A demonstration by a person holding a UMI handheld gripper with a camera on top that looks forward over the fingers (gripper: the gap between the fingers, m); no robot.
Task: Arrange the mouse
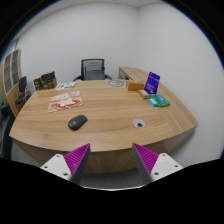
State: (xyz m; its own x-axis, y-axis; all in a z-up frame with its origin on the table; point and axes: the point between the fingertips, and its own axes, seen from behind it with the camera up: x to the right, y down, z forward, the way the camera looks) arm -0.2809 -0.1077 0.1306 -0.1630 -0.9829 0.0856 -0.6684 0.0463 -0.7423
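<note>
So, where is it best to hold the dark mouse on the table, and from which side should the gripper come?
Probably across its two long flanks, from above. The mouse lies flat and low on the wooden table, well beyond the open gripper, with bare tabletop all around it. Its rounded top gives the fingers little purchase.

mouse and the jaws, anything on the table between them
Nothing: in the gripper view only bare table lies between the mouse and the open gripper, which hangs short of the near edge.

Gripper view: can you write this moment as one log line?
gripper: open, holding nothing | mouse: on table, beyond left finger | step: reach not yet made
</note>
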